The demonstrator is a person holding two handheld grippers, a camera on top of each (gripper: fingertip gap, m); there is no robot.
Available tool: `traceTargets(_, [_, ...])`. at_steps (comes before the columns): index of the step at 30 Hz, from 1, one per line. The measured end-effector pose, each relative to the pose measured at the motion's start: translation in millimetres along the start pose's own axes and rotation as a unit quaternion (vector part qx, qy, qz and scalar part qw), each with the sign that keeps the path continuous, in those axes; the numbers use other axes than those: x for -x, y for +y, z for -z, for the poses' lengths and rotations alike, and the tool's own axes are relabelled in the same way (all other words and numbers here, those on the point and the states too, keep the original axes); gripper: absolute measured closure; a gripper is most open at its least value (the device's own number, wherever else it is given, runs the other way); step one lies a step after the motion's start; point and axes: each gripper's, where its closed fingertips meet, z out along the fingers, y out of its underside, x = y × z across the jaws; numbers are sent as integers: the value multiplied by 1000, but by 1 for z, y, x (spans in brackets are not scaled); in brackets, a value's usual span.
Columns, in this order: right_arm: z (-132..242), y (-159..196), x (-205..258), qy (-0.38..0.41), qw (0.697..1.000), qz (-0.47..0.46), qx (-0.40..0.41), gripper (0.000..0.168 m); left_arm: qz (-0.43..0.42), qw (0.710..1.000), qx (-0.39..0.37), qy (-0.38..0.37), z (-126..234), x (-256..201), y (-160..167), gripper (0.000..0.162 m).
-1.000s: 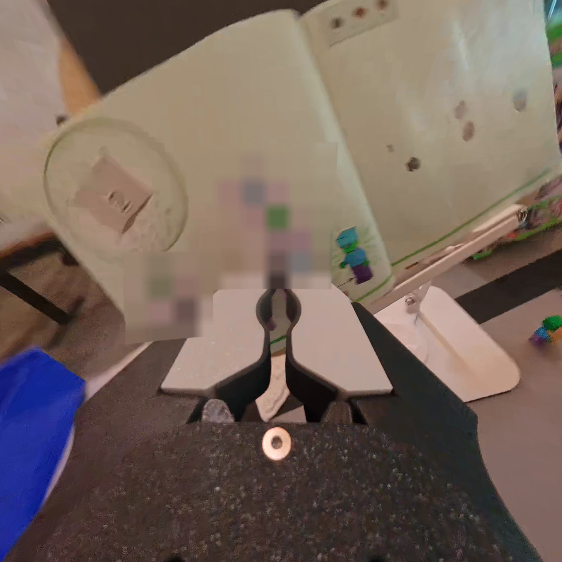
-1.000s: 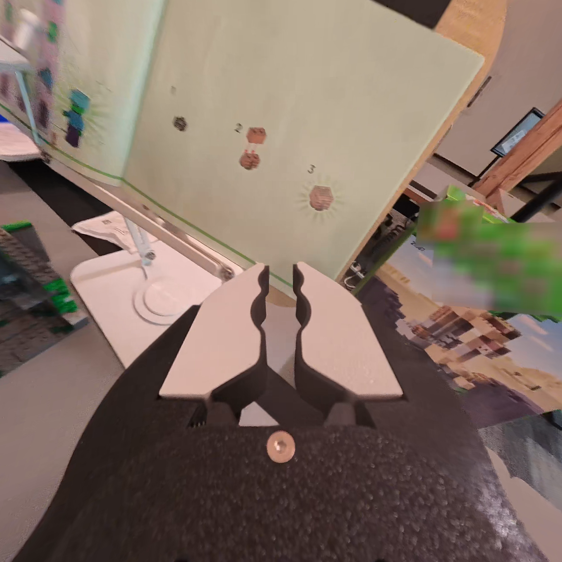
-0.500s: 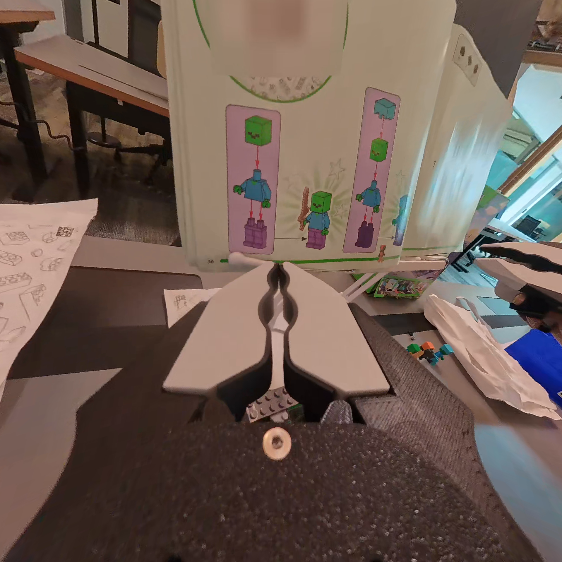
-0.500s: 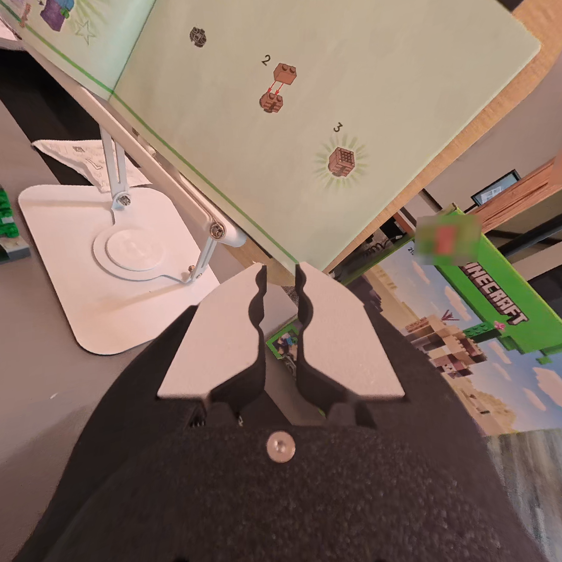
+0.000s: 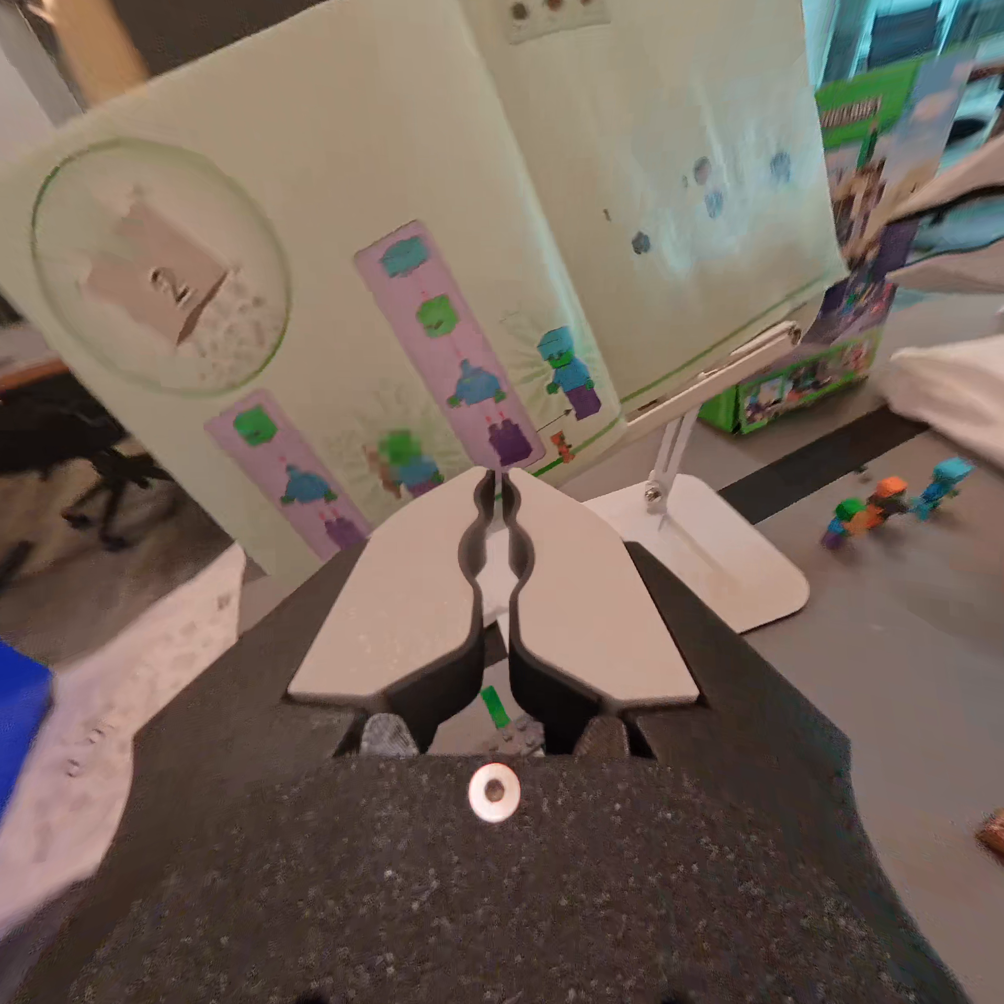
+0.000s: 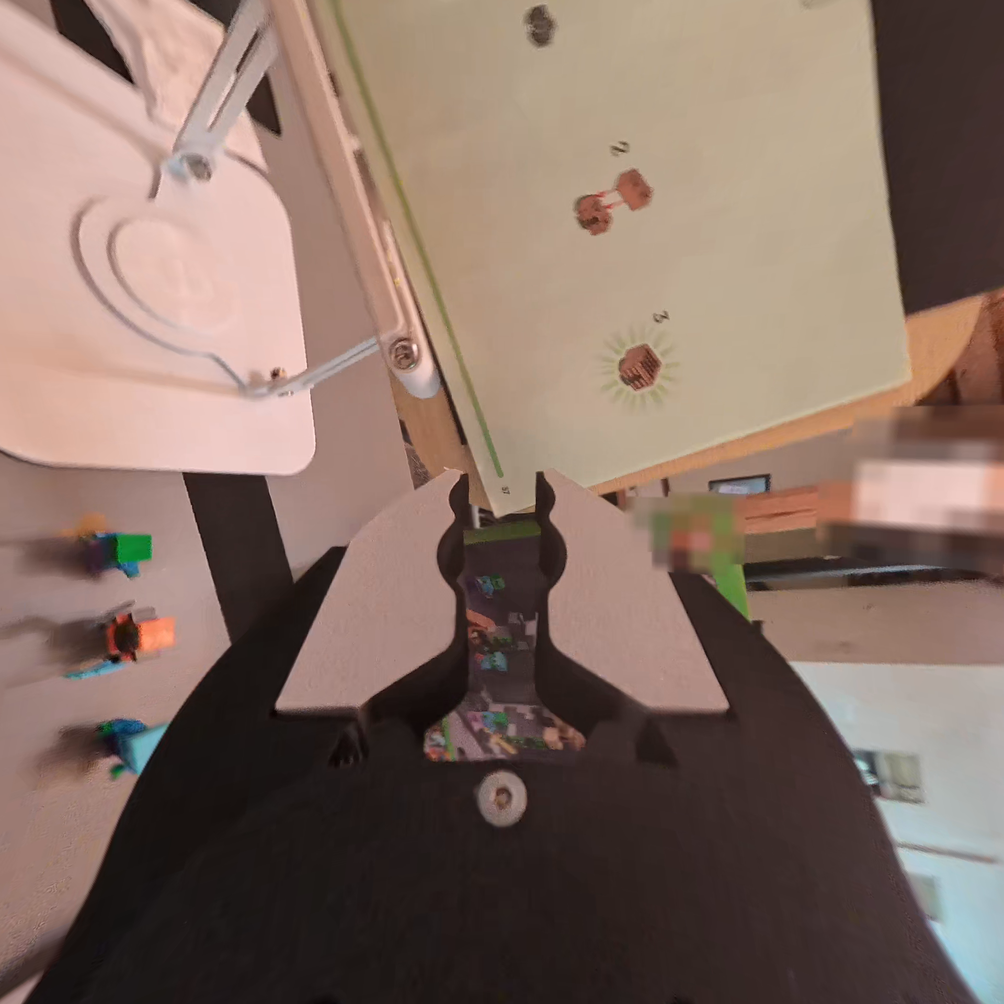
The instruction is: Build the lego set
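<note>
The open instruction booklet [image 5: 380,228] stands on a white stand [image 5: 706,554]. My left gripper [image 5: 497,478] is shut to a narrow slit with nothing seen between the fingers; its tips sit just below the left page's lower edge. A green and grey lego build [image 5: 497,711] shows under it. My right gripper [image 6: 500,478] is open, with the lower corner of the booklet's right page [image 6: 652,217] between its fingertips. Three small minifigures [image 5: 891,505] stand on the table right of the stand, and also show in the right wrist view [image 6: 141,638].
The lego box [image 5: 847,217] stands behind the stand at the right and lies under my right gripper [image 6: 500,625]. A white bag [image 5: 951,391] is at the far right. A white paper sheet [image 5: 108,706] and a blue object [image 5: 16,706] are at the left. The stand's base [image 6: 163,271] lies left of my right gripper. My hands' fingertips stand some 25 cm from each other.
My right gripper has opened wider and moved to the booklet's lower right corner. My left gripper has tilted and shifted, staying almost closed at the left page's lower edge.
</note>
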Motion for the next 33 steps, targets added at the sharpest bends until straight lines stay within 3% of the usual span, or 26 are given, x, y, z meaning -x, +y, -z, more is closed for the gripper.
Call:
traceTargets(5, [-9, 6, 7, 4, 991, 133, 31, 145, -72, 997, 28, -21, -26, -1, -6, 157])
traceTargets(9, [-16, 8, 7, 17, 984, 177, 31, 145, -101, 993, 49, -36, -42, 9, -2, 158])
traceTargets(17, [-24, 12, 8, 13, 982, 184, 38, 149, -151, 986, 51, -52, -54, 18, -8, 160])
traceTargets(33, [-29, 18, 10, 7, 981, 187, 48, 168, -153, 986, 44, -45, -53, 19, -9, 162])
